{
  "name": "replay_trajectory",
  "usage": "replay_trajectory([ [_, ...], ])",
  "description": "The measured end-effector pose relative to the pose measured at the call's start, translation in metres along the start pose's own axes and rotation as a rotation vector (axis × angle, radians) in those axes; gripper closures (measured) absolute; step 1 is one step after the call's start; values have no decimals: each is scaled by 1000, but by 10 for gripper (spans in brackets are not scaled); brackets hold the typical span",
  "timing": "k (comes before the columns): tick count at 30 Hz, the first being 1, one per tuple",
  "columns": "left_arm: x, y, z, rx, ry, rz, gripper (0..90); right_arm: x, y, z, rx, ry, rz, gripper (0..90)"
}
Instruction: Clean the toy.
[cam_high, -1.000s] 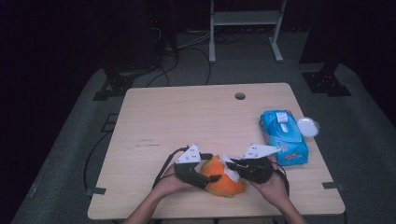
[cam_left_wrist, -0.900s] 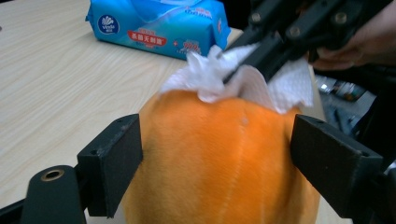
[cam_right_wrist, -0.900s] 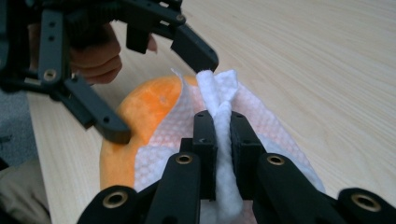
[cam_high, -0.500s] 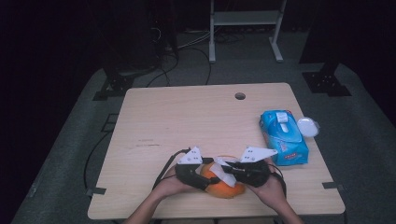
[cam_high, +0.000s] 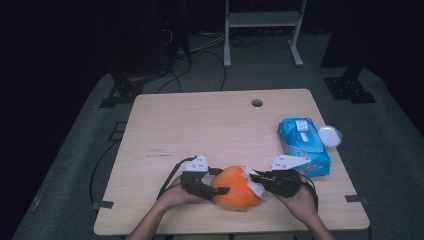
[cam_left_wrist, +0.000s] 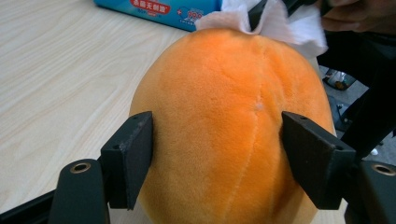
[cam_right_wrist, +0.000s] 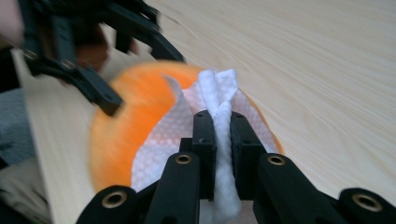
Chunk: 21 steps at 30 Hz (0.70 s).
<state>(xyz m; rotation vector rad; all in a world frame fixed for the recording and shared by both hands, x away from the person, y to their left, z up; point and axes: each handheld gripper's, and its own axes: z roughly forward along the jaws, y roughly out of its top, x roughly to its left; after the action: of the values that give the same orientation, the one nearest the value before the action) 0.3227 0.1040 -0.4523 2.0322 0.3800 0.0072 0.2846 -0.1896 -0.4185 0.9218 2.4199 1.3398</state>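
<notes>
The left tongs (cam_high: 220, 190) are clamped on an orange plush fruit (cam_high: 236, 188), one black jaw pressed into each side of its fuzzy body, as seen in the left gripper view (cam_left_wrist: 217, 158). The right tongs (cam_high: 255, 181) are closed tight on a bunched white wipe (cam_high: 254, 182); in the right gripper view (cam_right_wrist: 217, 140) the crumpled sheet (cam_right_wrist: 215, 121) is squeezed between the two jaws and spread against the plush fruit (cam_right_wrist: 119, 140). Both tools are held by a person's hands, the left hand (cam_high: 175, 194) and the right hand (cam_high: 300, 200), which come in from the near edge of the desk (cam_high: 200, 125).

The plush fruit is seen at the near edge of the light wooden desk, about midway across, between the two tongs, with the wipe laid against its upper right side. A seam is visible running down its surface (cam_left_wrist: 229, 121).

Just beyond the right hand, near the right edge of the desk, a blue pack of wet wipes (cam_high: 303, 144) is seen lying flat. A round white lid (cam_high: 329, 135) is set right beside its far right corner. Farther back, a small round hole (cam_high: 257, 103) is cut in the desk near its far edge.

Beyond the desk, cables (cam_high: 210, 50) and a white metal stand (cam_high: 262, 30) are seen on a dark floor.
</notes>
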Motion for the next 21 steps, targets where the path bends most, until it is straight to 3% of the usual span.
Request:
replay_trajectory([
  [2, 0, 0, 0, 2, 0, 2, 275, -3, -2, -1, 5, -5, 18, 821],
  [3, -1, 0, 0, 2, -3, 1, 275, -5, -3, -4, -15, 15, 48, 820],
  [4, -1, 0, 0, 2, -3, 1, 275, -2, 0, -6, -32, 30, 45, 820],
  [5, 0, -1, 1, -3, -7, -5, 274, 2, 3, -8, -48, 53, 31, 820],
  [6, 0, -1, 1, -3, -7, -5, 274, 2, 3, -8, -48, 53, 31, 820],
  [7, 1, -1, 0, -5, -9, -8, 274, 11, 7, -6, -38, 50, -17, 820],
  [9, 0, -1, 0, -4, -6, -12, 274, 12, 6, -1, -16, 43, -32, 819],
  [14, 0, 0, 1, -4, -1, -12, 274, -9, -5, -1, 22, 1, 39, 819],
  [16, 0, -1, 1, -5, -1, -13, 274, -11, -6, -4, 8, 5, 59, 819],
  [20, -1, -1, 1, -10, 2, -8, 270, -2, 1, -6, -30, 50, 39, 818],
  [21, -1, -2, 2, -16, 4, -1, 269, 4, 4, -4, -20, 47, 5, 816],
])
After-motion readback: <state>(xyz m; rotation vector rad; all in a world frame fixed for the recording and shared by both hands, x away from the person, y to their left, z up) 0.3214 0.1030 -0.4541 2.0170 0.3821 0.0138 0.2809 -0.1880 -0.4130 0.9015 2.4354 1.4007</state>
